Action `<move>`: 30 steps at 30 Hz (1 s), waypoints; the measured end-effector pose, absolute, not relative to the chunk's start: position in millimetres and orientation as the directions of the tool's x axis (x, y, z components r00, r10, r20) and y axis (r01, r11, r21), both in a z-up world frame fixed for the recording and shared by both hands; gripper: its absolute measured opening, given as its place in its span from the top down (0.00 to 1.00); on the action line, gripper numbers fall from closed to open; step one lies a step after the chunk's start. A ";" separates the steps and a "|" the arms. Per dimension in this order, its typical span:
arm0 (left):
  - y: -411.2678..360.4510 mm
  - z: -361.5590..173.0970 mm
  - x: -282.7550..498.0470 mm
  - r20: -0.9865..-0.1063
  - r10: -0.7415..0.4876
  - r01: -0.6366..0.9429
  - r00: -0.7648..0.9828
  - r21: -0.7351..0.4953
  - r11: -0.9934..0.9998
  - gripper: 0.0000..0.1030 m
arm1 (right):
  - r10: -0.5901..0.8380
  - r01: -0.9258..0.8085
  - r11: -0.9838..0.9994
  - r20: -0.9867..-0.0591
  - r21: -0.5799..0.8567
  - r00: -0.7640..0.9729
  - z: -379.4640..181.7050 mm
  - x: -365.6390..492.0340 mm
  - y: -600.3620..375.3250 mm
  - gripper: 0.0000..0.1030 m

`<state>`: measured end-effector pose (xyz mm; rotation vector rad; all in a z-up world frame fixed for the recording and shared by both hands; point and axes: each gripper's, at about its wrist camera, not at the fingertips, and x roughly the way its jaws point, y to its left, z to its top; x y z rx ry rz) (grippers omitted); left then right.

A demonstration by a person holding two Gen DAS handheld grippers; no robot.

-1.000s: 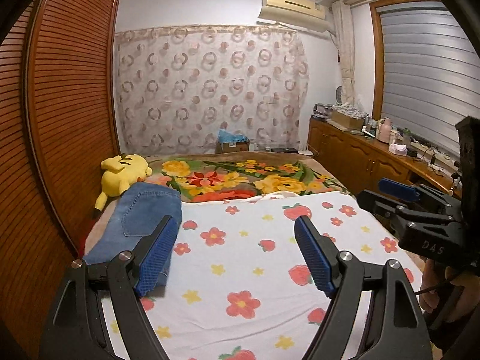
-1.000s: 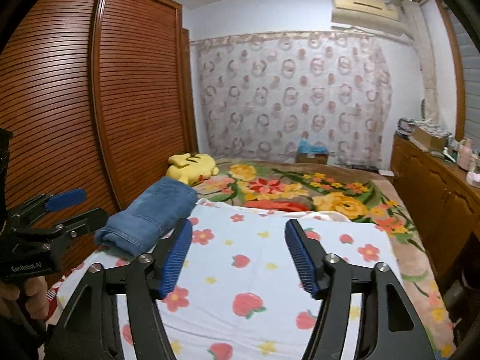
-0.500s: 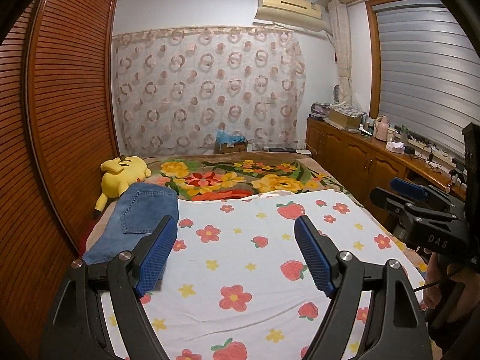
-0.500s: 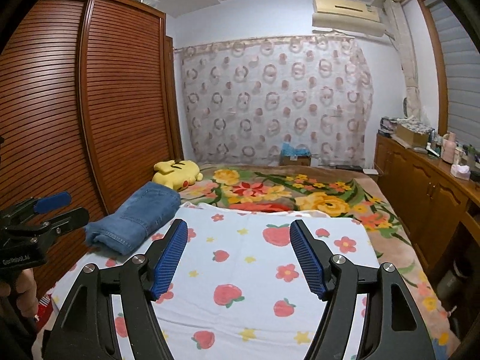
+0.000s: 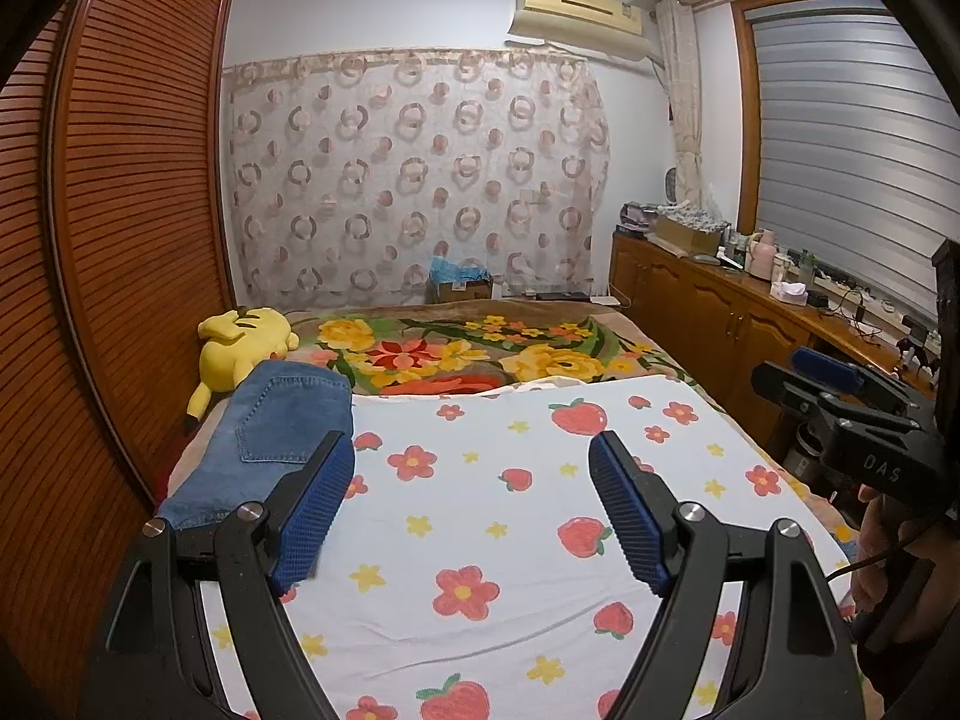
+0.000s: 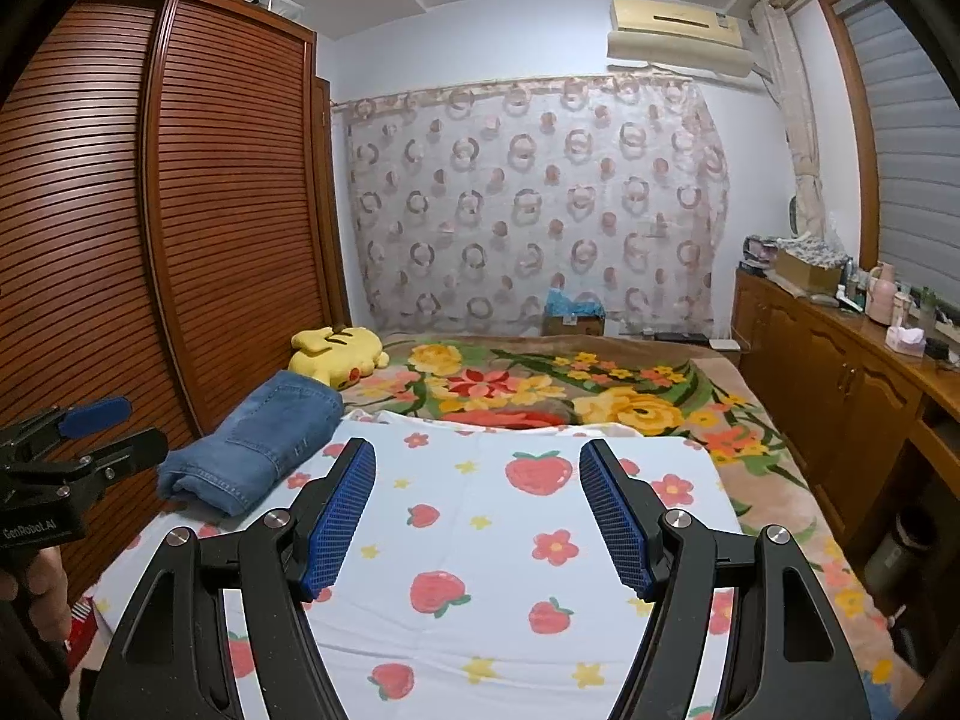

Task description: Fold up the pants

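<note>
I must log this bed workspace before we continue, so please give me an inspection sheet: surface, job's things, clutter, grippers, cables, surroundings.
Surface: sheet with strawberries and flowers, spread flat over a floral blanket.
Job's things: jeans folded, at the sheet's left edge.
Clutter: yellow plush beyond the jeans.
Grippers: left gripper and right gripper open, nothing between the jaws, above the sheet.
Cables: wires on the sideboard.
Surroundings: wardrobe left, curtain behind, air conditioner.
</note>
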<state>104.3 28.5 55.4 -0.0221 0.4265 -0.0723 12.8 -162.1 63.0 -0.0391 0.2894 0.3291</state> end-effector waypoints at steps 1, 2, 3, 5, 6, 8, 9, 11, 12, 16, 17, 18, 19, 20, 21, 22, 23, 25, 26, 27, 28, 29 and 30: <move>28.4 55.4 104.2 -0.413 -0.075 0.065 0.908 -0.037 0.997 0.21 | 0.313 -0.324 0.946 -0.286 0.009 0.906 62.3 12.3 -162.4 0.29; 28.6 55.3 104.8 -0.412 -0.075 0.066 0.908 -0.037 0.997 0.21 | 0.312 -0.323 0.946 -0.287 0.009 0.906 62.7 12.2 -162.1 0.29; 28.0 55.8 103.6 -0.412 -0.075 0.066 0.908 -0.038 0.997 0.21 | 0.311 -0.323 0.947 -0.286 0.008 0.906 62.2 12.2 -162.5 0.29; 29.1 55.5 105.4 -0.412 -0.075 0.066 0.908 -0.036 0.997 0.21 | 0.310 -0.322 0.947 -0.285 0.006 0.907 62.1 11.7 -162.4 0.29; 28.1 56.0 103.9 -0.412 -0.076 0.067 0.908 -0.036 0.997 0.21 | 0.310 -0.322 0.947 -0.285 0.006 0.907 61.6 11.7 -162.8 0.29; 29.2 55.8 105.5 -0.412 -0.075 0.066 0.908 -0.036 0.997 0.21 | 0.310 -0.321 0.947 -0.285 0.008 0.907 61.8 11.6 -163.1 0.29; 28.5 56.3 104.0 -0.412 -0.076 0.067 0.908 -0.037 0.997 0.21 | 0.312 -0.323 0.947 -0.286 0.009 0.906 61.6 11.7 -163.4 0.29; 29.0 56.1 105.7 -0.412 -0.075 0.066 0.908 -0.036 0.997 0.21 | 0.309 -0.321 0.947 -0.285 0.007 0.907 61.8 11.7 -163.2 0.29; 28.2 56.5 104.4 -0.412 -0.075 0.066 0.908 -0.036 0.997 0.21 | 0.311 -0.322 0.947 -0.285 0.008 0.907 61.6 11.7 -163.5 0.29; 27.4 57.2 103.1 -0.413 -0.074 0.066 0.908 -0.035 0.997 0.21 | 0.309 -0.320 0.947 -0.284 0.007 0.908 62.4 11.6 -163.3 0.29; 27.5 57.3 103.1 -0.413 -0.075 0.066 0.908 -0.035 0.997 0.21 | 0.310 -0.321 0.947 -0.285 0.008 0.907 61.8 11.6 -163.7 0.29; 28.5 57.1 104.5 -0.413 -0.075 0.066 0.908 -0.036 0.997 0.21 | 0.310 -0.321 0.947 -0.286 0.009 0.907 61.8 11.7 -163.7 0.29; 29.2 56.9 106.0 -0.412 -0.075 0.066 0.908 -0.036 0.997 0.21 | 0.311 -0.322 0.947 -0.285 0.008 0.907 61.7 11.6 -163.9 0.29; 29.2 56.9 106.0 -0.413 -0.075 0.066 0.908 -0.036 0.997 0.21 | 0.311 -0.322 0.947 -0.285 0.008 0.907 62.0 11.7 -163.9 0.29; 28.4 57.4 104.7 -0.412 -0.076 0.067 0.908 -0.036 0.997 0.21 | 0.310 -0.322 0.947 -0.285 0.007 0.907 62.2 11.8 -163.8 0.29; 29.1 57.1 106.0 -0.413 -0.075 0.066 0.908 -0.037 0.997 0.21 | 0.311 -0.322 0.947 -0.285 0.007 0.907 62.4 11.9 -163.8 0.29; 27.5 57.9 103.4 -0.413 -0.076 0.067 0.908 -0.038 0.997 0.21 | 0.311 -0.322 0.947 -0.285 0.008 0.907 62.5 12.0 -163.9 0.29; 28.6 57.5 105.2 -0.412 -0.075 0.066 0.908 -0.036 0.997 0.21 | 0.311 -0.322 0.947 -0.286 0.008 0.906 62.3 12.0 -163.6 0.29; 27.5 58.3 103.1 -0.412 -0.076 0.067 0.908 -0.037 0.997 0.21 | 0.311 -0.322 0.947 -0.286 0.008 0.906 61.8 11.7 -163.5 0.29; 28.2 57.9 104.6 -0.412 -0.076 0.067 0.908 -0.037 0.997 0.21 | 0.311 -0.323 0.947 -0.286 0.008 0.906 61.8 11.7 -163.7 0.29; 28.7 57.6 105.6 -0.412 -0.076 0.066 0.908 -0.037 0.997 0.21 | 0.311 -0.322 0.947 -0.286 0.008 0.906 61.0 11.4 -163.7 0.29; 27.3 58.4 103.4 -0.412 -0.077 0.067 0.908 -0.037 0.997 0.21 | 0.311 -0.322 0.947 -0.286 0.007 0.906 61.9 11.5 -163.8 0.29; 28.1 57.9 104.7 -0.412 -0.076 0.066 0.908 -0.037 0.997 0.21 | 0.310 -0.321 0.947 -0.286 0.007 0.907 61.1 11.3 -163.6 0.29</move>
